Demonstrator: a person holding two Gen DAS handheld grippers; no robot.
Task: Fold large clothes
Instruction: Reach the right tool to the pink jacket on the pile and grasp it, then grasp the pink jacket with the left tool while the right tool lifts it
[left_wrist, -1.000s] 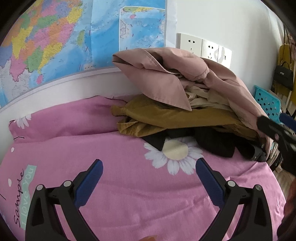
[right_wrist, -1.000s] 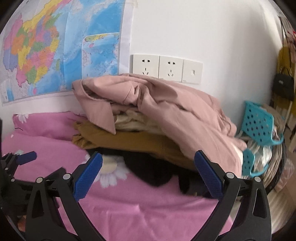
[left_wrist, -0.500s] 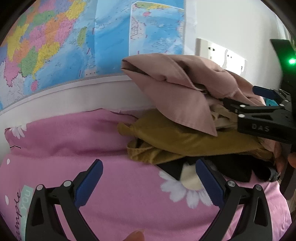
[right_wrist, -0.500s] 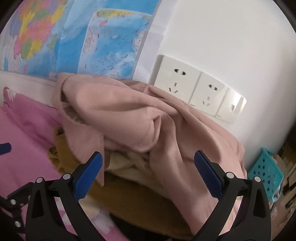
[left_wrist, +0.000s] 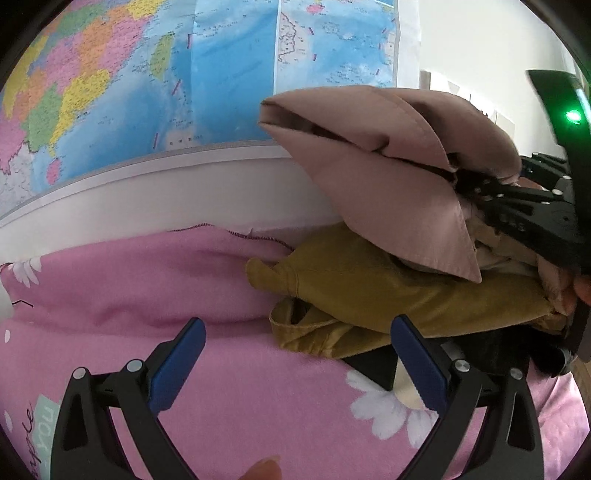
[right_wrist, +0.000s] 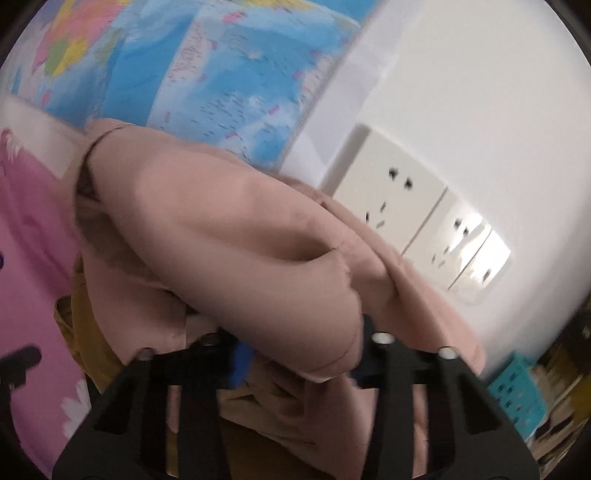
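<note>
A pile of clothes lies against the wall on a pink flowered bedspread (left_wrist: 147, 288). A dusty-pink jacket (left_wrist: 384, 173) tops the pile, over a mustard garment (left_wrist: 369, 291) and a black one (left_wrist: 373, 365). My left gripper (left_wrist: 295, 365) is open and empty, low over the bedspread just left of the pile. My right gripper (right_wrist: 299, 358) is pushed into the pink jacket (right_wrist: 236, 251), its jaws closing around a fold of the cloth. It also shows in the left wrist view (left_wrist: 524, 214), at the jacket's right side.
A world map (left_wrist: 166, 85) hangs on the white wall behind the bed. Wall sockets (right_wrist: 406, 199) sit just behind the pile. A turquoise basket (right_wrist: 521, 391) stands off the bed's right end.
My right gripper moved forward into the pink jacket and its jaws narrowed around a fold. My left gripper moved closer to the pile and stayed open.
</note>
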